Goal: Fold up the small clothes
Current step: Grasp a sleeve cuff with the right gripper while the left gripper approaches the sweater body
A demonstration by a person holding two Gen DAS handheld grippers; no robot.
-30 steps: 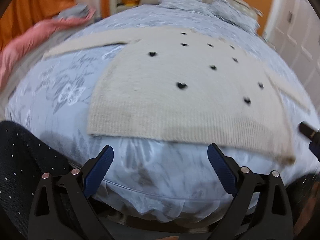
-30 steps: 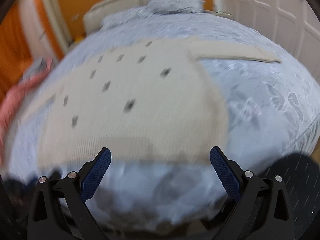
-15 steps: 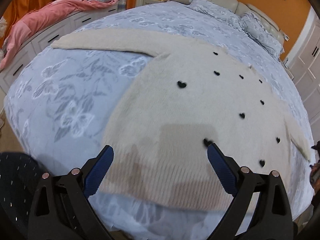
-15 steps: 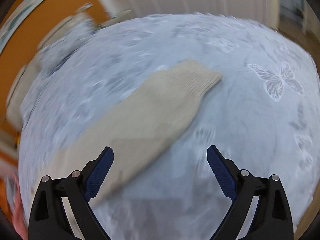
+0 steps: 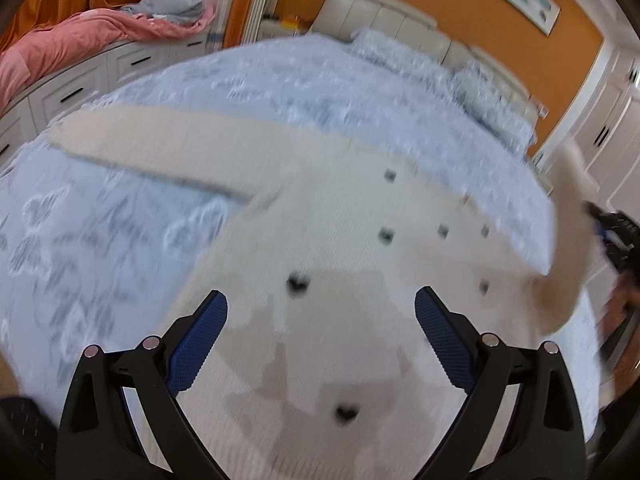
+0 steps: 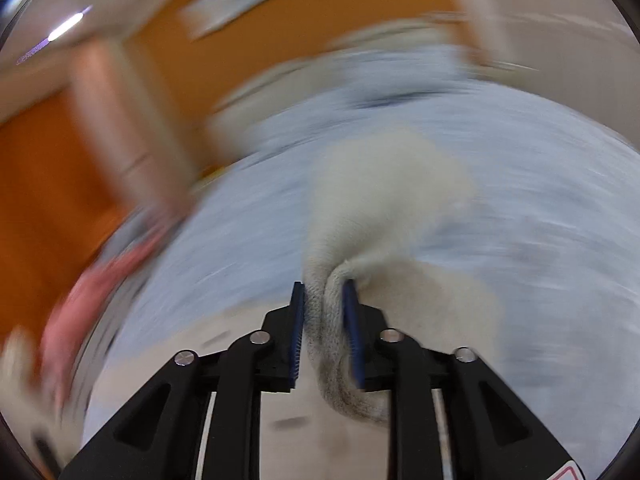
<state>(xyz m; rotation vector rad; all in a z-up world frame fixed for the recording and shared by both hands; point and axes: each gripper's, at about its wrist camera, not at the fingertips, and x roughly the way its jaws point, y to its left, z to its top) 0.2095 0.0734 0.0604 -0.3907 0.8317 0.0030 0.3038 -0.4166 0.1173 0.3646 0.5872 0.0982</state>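
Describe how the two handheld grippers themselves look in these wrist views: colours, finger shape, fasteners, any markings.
Both match. The left gripper has a matte black frame with triangular cut-outs, silver round pivot screws, and two angled fingers carrying dark blue textured pads. The right gripper has the same black linkage, silver screws and blue pads; a red-and-white triangular sticker shows at the frame's lower edge. No cables visible.

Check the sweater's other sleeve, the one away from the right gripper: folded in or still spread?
Spread. The far sleeve lies flat and straight out from the sweater across the bedspread. The near sleeve is pinched in the right gripper, lifted.
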